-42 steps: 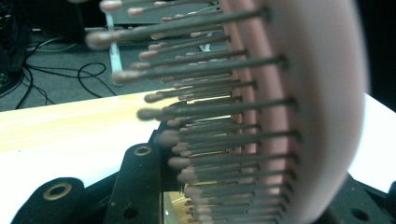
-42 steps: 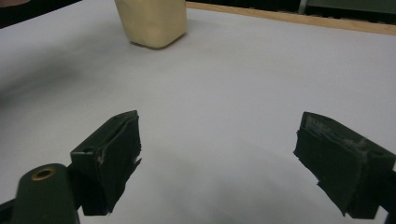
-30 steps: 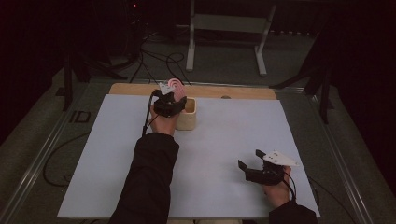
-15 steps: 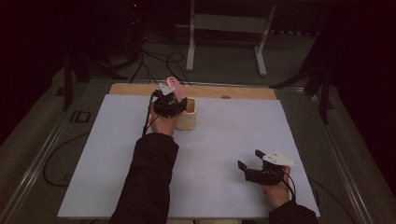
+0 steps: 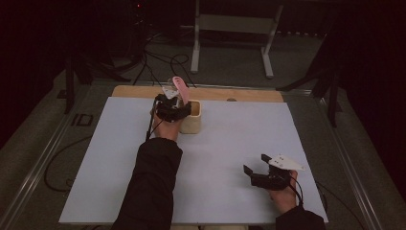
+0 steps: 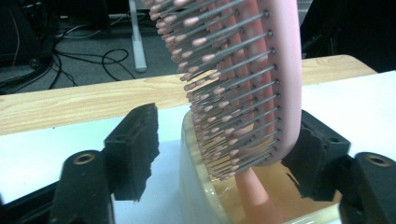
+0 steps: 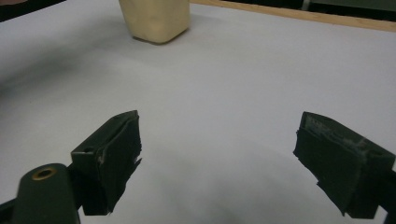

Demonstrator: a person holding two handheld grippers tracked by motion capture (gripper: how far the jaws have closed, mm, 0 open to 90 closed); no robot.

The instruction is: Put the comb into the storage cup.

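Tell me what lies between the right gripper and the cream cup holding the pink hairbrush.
Nothing but bare white table sheet. The right gripper view shows that stretch bare from the right gripper up to the cup; the high view agrees.
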